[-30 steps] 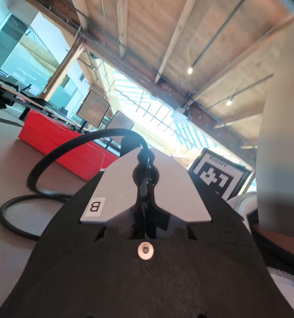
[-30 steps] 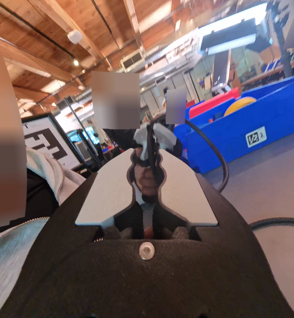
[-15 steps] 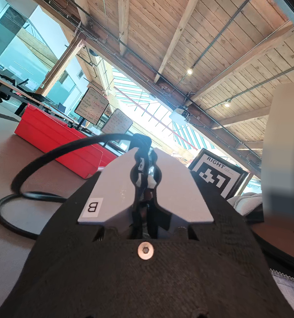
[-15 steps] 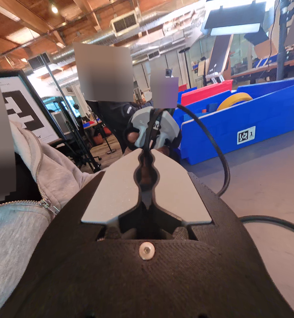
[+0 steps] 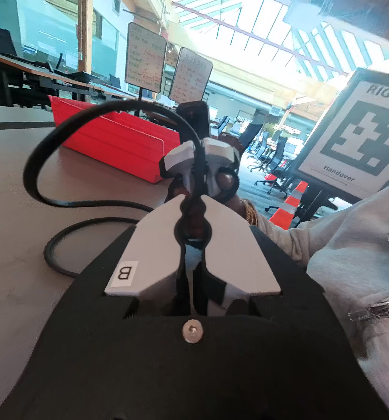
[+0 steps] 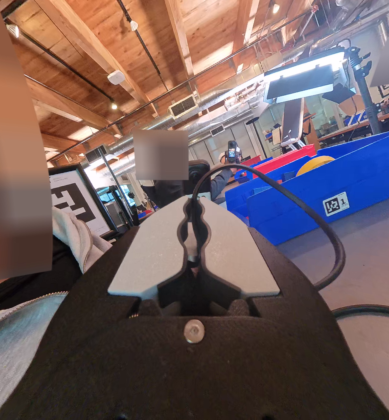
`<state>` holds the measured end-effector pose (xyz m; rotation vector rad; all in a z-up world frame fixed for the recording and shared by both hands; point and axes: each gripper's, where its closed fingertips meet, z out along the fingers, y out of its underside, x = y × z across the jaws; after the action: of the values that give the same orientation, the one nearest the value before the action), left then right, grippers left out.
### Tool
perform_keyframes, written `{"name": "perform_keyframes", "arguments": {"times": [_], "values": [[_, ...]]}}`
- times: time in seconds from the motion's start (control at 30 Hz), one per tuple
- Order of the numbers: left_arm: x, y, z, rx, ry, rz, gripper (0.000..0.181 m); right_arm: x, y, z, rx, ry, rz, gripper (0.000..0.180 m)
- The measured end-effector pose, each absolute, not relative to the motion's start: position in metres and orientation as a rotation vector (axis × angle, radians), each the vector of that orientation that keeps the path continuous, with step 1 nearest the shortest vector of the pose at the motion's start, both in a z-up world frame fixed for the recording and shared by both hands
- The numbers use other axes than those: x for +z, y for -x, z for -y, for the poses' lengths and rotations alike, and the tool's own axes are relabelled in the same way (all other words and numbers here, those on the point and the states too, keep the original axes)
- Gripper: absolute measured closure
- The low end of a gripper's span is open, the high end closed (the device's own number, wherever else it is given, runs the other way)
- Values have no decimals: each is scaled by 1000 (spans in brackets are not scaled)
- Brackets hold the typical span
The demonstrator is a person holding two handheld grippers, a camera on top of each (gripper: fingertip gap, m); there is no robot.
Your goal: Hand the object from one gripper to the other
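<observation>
- The right claw point(image 6: 194, 201) has moved in since half a second ago and now pinches the black cable point(image 5: 41, 145) just beyond the left claw point(image 5: 192, 200).
- The left claw stays narrow on the cable, whose loop trails onto the desk point(image 5: 11, 204).
- Both claws grip it, so the left can likely let go.

A grey table point(image 5: 11, 204) carries a red bin point(image 5: 111, 145), blue bins point(image 6: 325, 204) and loops of black cable point(image 5: 59, 241).
</observation>
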<state>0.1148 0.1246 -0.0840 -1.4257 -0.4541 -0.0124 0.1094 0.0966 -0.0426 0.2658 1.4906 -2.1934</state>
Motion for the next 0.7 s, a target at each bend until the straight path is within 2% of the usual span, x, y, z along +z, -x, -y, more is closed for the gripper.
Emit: {"name": "perform_keyframes", "arguments": {"times": [0.27, 0.47, 0.57, 0.63, 0.7], "values": [[-63, -123, -115, -237, 1243, 442, 177, -43, -98, -98, -2246, -353, -1487, 169], [-45, -117, -94, -456, 1012, 494, 177, -46, -93, -96, -2483, -270, -1823, 146], [-46, -120, -95, -538, 997, 501, 177, -54, -86, -98, -2733, 72, -2455, 143], [-49, -123, -100, -586, 1022, 501, 177, -51, -88, -103, -2886, 520, -2851, 151], [-53, -128, -105, -610, 1060, 492, 177, -54, -94, -101, -2858, 1020, -3129, 153]]}}
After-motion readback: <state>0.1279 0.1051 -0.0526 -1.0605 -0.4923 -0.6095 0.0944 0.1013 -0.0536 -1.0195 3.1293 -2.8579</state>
